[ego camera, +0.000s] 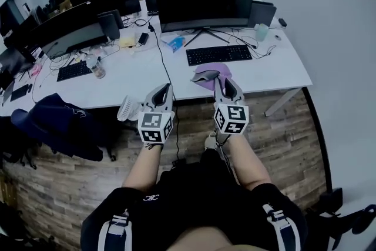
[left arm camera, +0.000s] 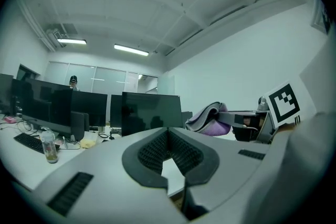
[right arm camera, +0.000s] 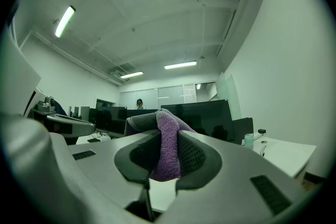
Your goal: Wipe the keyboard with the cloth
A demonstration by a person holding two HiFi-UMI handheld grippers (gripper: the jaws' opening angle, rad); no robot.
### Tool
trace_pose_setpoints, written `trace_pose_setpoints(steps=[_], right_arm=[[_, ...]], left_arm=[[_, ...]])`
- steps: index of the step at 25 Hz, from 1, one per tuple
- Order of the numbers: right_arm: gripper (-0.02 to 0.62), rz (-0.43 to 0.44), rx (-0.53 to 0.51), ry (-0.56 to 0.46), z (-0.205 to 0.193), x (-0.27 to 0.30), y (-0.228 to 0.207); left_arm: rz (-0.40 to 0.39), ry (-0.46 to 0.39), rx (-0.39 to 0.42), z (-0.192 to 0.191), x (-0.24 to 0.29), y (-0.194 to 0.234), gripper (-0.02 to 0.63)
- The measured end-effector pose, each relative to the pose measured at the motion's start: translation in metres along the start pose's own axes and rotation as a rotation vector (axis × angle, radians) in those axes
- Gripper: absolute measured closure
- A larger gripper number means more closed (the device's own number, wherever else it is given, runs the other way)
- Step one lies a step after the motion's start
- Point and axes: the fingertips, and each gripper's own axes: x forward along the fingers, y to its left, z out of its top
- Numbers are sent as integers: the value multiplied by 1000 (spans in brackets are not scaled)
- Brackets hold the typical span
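While the long white desk (ego camera: 276,76) fills the upper half of the head view, the wide black curved monitor (ego camera: 202,3) stands at the 12 o'clock end of it, screen dark. Just at 6 o'clock from the monitor's stand lies the flat black keyboard (ego camera: 218,54), square to the desk edge, nothing on it. Off at 9 o'clock, a dark blue jacket (ego camera: 56,123) is draped below the neighbouring desk.

Now the tools: both are held low at the desk's near edge, side by side. The right gripper (ego camera: 224,78) sits at 6 o'clock from the keyboard, apart from it, and its jaws are clamped on the fluffy purple cloth (ego camera: 208,74). In its own view the right gripper (right arm camera: 168,136) pinches a fold of the cloth (right arm camera: 157,122), which bulges up over the pads. The cloth hangs over the desk's front edge; whether it touches the top, can't tell.

The left gripper (ego camera: 166,87) is at 9 o'clock from the right one. In its own view the left gripper (left arm camera: 168,132) has its tips pressed together, empty, with the cloth (left arm camera: 207,119) showing at 2 o'clock.
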Motion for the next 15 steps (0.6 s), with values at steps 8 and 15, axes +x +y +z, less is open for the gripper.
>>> trace_pose_setpoints(steps=[8,15], right_arm=[[501,55,-31,19,1,115,-100],[502,109,-21,52,-2,199,-161]], left_arm=[[54,29,-7,16,152,3,592],[113,52,-15,26,249,14,592]])
